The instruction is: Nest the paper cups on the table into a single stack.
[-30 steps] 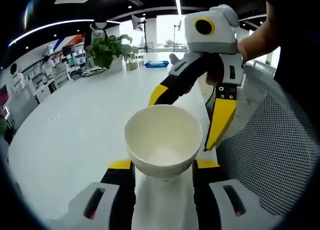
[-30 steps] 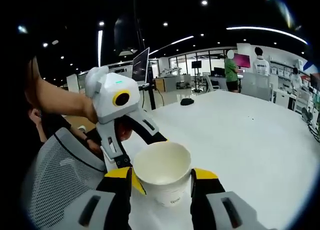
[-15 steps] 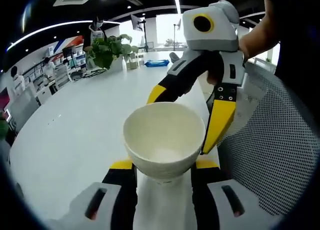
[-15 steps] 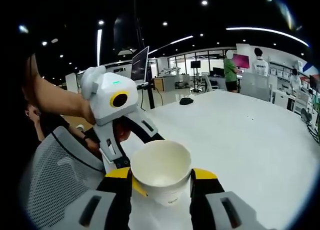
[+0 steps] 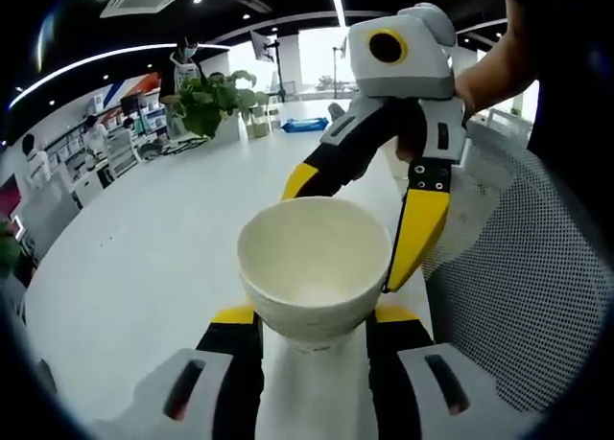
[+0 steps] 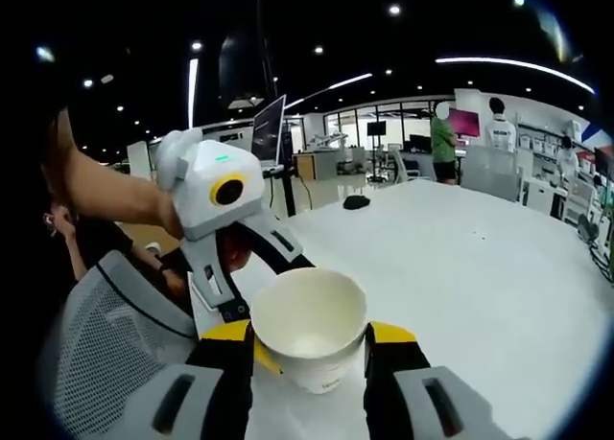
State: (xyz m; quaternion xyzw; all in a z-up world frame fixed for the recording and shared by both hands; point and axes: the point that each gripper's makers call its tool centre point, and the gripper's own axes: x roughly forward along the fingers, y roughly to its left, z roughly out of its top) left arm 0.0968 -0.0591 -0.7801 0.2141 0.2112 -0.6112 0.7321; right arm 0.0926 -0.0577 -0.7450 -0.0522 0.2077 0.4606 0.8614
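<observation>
Left gripper view: one paper cup (image 5: 313,267) in the left gripper (image 5: 315,317), above the table (image 5: 163,239).
Right gripper (image 6: 309,336) clamps a second cup (image 6: 309,327); both jaws pinch cups, little changed since earlier.

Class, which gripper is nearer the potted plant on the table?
Right, probably. The right gripper comes at the cup from the plant side; the left gripper sits on the cup's other side, farther off.
</observation>
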